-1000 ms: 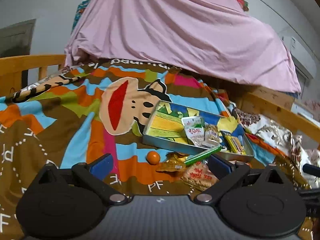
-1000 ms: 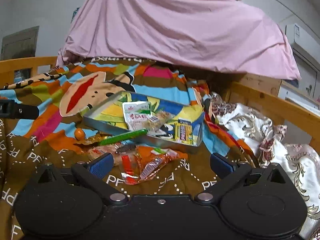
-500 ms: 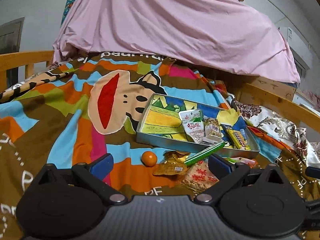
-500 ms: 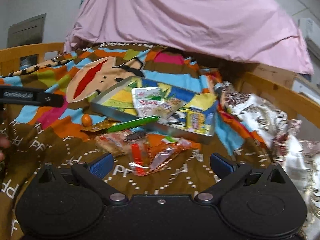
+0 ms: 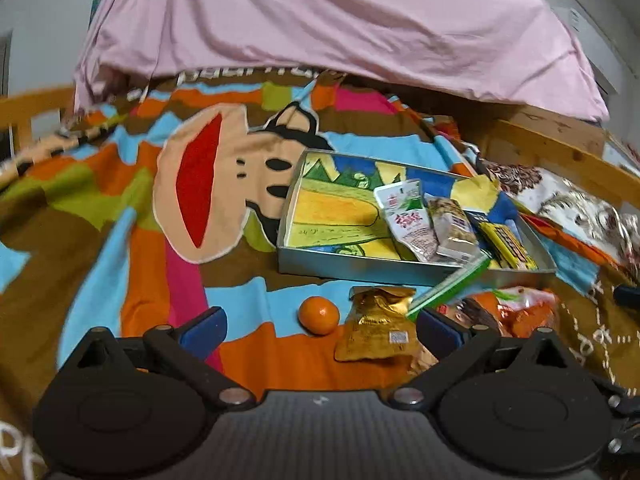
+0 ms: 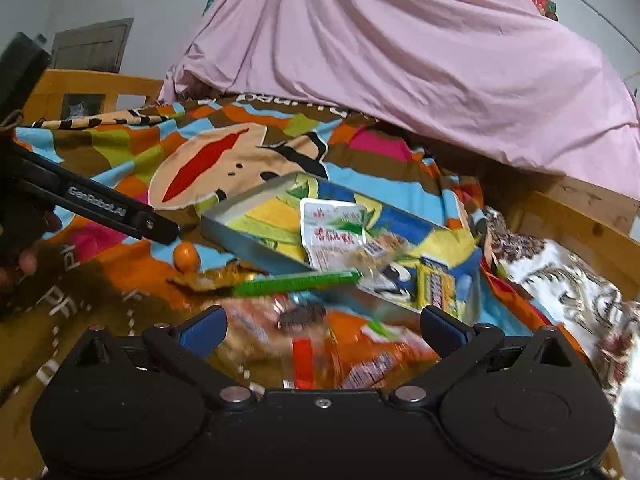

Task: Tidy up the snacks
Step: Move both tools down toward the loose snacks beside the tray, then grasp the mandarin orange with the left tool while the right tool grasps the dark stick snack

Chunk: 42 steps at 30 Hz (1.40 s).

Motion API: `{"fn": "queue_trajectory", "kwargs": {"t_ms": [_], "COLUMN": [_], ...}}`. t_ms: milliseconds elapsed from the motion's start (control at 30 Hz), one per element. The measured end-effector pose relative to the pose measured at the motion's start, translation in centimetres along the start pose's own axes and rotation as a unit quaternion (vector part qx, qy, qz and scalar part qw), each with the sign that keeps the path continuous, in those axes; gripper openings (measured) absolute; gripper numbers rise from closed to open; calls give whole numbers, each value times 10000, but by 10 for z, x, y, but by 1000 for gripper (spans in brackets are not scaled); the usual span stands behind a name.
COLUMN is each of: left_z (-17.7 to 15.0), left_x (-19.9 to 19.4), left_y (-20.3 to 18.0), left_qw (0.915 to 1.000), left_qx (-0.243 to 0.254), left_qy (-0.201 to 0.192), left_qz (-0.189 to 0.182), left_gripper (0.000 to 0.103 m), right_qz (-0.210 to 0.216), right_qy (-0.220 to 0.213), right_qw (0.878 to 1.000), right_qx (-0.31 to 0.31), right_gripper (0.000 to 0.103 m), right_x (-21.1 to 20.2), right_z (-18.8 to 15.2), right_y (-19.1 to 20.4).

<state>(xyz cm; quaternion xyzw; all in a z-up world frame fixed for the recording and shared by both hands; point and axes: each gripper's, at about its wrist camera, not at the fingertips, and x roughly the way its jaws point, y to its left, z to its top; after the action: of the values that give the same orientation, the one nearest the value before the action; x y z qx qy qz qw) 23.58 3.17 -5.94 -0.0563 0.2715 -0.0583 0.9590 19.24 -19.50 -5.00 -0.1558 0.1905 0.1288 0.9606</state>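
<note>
Snacks lie in and just in front of a shallow metal tray [image 5: 352, 266] on a bed, over a bright cartoon-print blanket [image 5: 120, 200]. To the tray's left the blanket is bare and wide, with plenty of room; to the right a wooden bed rail [image 5: 560, 156] runs close by, and a pink sheet [image 5: 340, 20] drapes behind.

The tray is rectangular with low grey walls and a painted bottom. Its left half holds nothing; the right half carries a white crinkly packet [image 5: 406, 216], a small foil packet [image 5: 452, 230] beside it and a yellow bar [image 5: 508, 244] near the right wall. A green stick-shaped pack [image 6: 296, 282] leans on the tray's near rim.

On the blanket before the tray sit a small round orange [image 5: 319, 315], a glossy gold wrapper [image 5: 378, 328] just beside it, and orange plastic packets [image 6: 360, 352] (blurred in the right wrist view).

The left claw [image 5: 320, 326] has its blue-padded fingers wide apart, holding nothing, low over the orange and gold wrapper. The right claw [image 6: 322, 328] is likewise spread and empty, over the orange packets.
</note>
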Motion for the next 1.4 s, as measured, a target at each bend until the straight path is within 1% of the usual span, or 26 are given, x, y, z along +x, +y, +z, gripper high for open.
{"fn": "queue_trajectory", "kwargs": {"t_ms": [100, 167, 233, 367, 433, 567, 633, 700, 833, 933, 1133, 1200, 1333, 1400], "left_z": [5, 8, 12, 18, 20, 14, 10, 6, 2, -1, -4, -4, -4, -4], "left_x": [15, 25, 34, 49, 57, 67, 71, 76, 84, 88, 89, 89, 89, 89], "left_y": [6, 8, 7, 2, 0, 0, 2, 9, 25, 34, 34, 34, 34, 35], "left_qw": [9998, 9998, 9999, 9996, 9991, 9967, 9958, 9946, 9917, 9894, 9906, 9905, 9903, 9902], "left_qx": [-158, -140, -30, 238, 358, 452, 360, 186, -299, -545, -486, -489, -519, -549], "left_qy": [92, 127, 133, 175, 206, 295, 302, 399, 542, 570, 507, 496, 480, 477], "left_qz": [-18, 8, 65, 31, -122, -613, -788, -941, -1129, -1218, -1175, -1185, -1196, -1194], "left_gripper": [103, 103, 103, 103, 103, 103, 102, 102, 102, 101, 96, 90, 83, 79], "right_qz": [79, 74, -52, 20, 45, 121, 182, 266, 404, 426, 507, 496, 581, 614], "right_qy": [6, 124, 256, 372, 439, 614, 642, 639, 639, 687, 739, 711, 677, 671], "right_qw": [9998, 9993, 9989, 9981, 9976, 9960, 9953, 9946, 9930, 9909, 9857, 9860, 9845, 9837], "right_qx": [188, 347, 393, 486, 534, 638, 702, 779, 910, 1072, 1428, 1427, 1510, 1551], "right_gripper": [102, 102, 102, 102, 102, 102, 102, 102, 102, 102, 102, 101, 93, 92], "right_x": [19, 35, 49, 65, 72, 85, 89, 93, 97, 100, 102, 101, 99, 98], "right_z": [3, 4, 4, 6, 6, 2, 0, -1, -1, -2, -7, -8, -9, -9], "right_y": [-2, -3, -1, 2, 3, 5, 6, 8, 9, 8, 1, 1, 1, 0]}}
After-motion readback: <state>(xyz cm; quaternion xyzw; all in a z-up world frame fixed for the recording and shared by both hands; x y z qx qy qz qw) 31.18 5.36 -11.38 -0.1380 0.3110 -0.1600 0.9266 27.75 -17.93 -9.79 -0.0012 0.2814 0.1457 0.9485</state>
